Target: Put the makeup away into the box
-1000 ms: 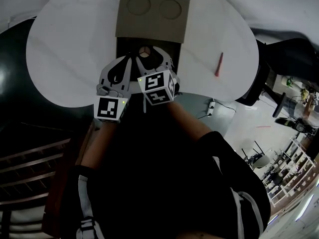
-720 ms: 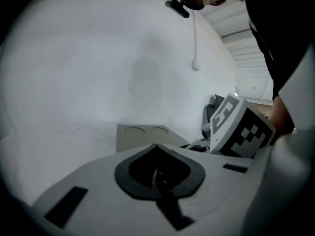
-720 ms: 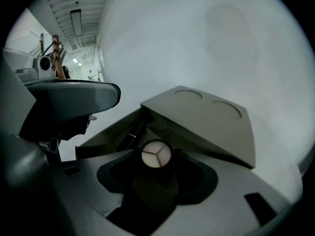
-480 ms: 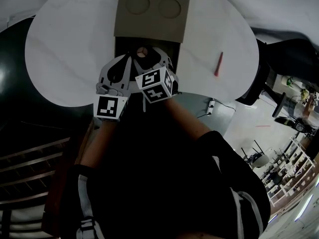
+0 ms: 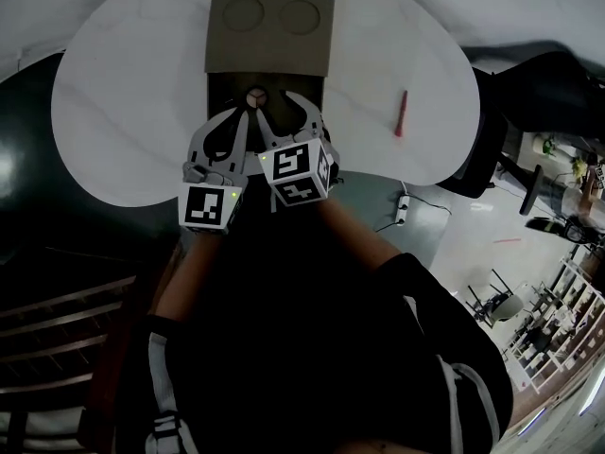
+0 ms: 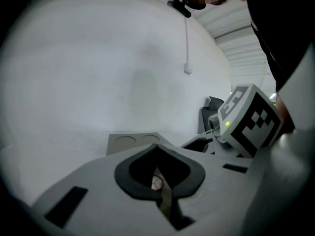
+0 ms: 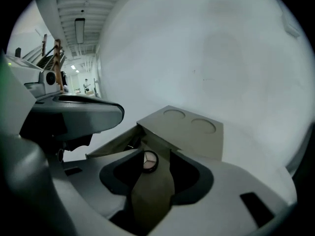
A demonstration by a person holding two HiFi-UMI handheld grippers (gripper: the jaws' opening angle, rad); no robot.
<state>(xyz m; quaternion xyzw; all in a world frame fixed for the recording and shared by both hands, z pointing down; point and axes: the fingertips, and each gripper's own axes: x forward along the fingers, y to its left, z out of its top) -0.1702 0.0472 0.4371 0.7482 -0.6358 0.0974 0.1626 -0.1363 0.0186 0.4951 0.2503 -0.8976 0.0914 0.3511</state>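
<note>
1. Hovering over the khaki rectangular cardboard box (image 5: 219, 93): right gripper (image 5: 274, 107), jaws apart after just closing partway, nothing between them; left gripper (image 5: 245, 113), jaws together, apparently clamping nothing.
2. Lying inside that box, just beyond both sets of tips: small round compact of pale powder (image 5: 256, 96), already stowed.
3. Folding back behind: flat khaki lid with two circular recesses (image 5: 269, 45).
4. Lying on the white oval table (image 5: 123, 112), well apart to the right: slim red makeup pencil (image 5: 401, 113).
5. Judging the pencil light, stiff, slick and apt to roll; gripping across mid-shaft looking safest.
</note>
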